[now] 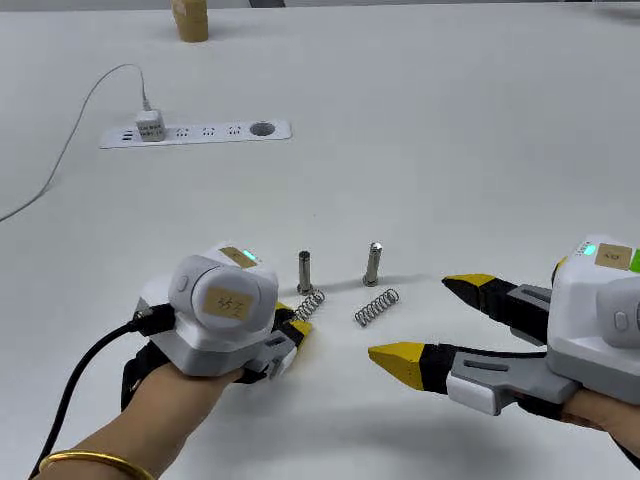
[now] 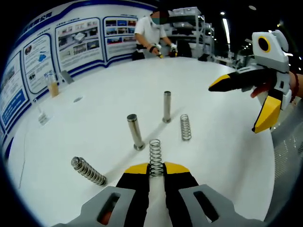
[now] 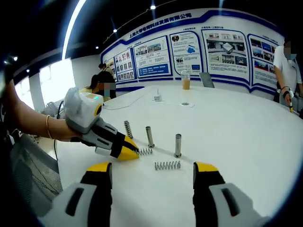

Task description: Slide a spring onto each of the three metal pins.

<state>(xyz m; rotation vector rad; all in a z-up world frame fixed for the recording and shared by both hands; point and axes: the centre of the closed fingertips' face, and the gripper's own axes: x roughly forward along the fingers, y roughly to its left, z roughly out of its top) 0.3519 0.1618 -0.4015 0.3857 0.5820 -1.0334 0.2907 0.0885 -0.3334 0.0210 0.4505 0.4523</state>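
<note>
Pinching one spring (image 2: 155, 150) tight between its yellow tips, the left gripper (image 2: 155, 167) sits low over the white table (image 1: 450, 150). The held spring's far end is just beside a bare pin (image 1: 305, 272) that stands up straight. A second bare pin (image 1: 373, 263) stands to its right. A loose spring (image 1: 376, 307) lies flat near that one. Farther left, a third pin (image 3: 128, 129) has a spring around it. The right gripper (image 1: 408, 317) hangs on the right, jaws wide apart, holding nothing.
</note>
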